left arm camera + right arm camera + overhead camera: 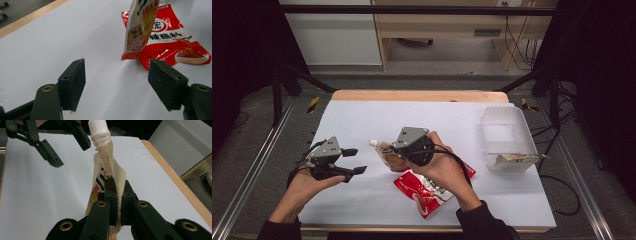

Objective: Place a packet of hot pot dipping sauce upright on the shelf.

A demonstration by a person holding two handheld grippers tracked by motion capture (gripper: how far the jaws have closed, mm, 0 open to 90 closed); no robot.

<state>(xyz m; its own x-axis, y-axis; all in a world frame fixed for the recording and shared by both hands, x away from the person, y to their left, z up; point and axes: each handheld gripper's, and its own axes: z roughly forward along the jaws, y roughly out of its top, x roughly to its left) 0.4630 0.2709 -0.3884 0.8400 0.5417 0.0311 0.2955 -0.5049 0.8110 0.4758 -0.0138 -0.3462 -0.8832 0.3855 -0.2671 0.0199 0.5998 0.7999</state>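
Spout pouch [140,27], "80%" label, red lettering

On the spouted pouch [140,27] I hold up, I read "80%" above "20%" near its lower edge, with Chinese characters I cannot make out. On the red sachet [175,37] lying behind it, white characters read "辣蘸料" beside a red roundel.

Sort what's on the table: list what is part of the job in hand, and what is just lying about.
In the job:
- spout pouch, clamped in the right gripper
- left gripper, open, facing the pouch

Lying about:
- red sachet flat on the white table
- clear tub with a packet in it
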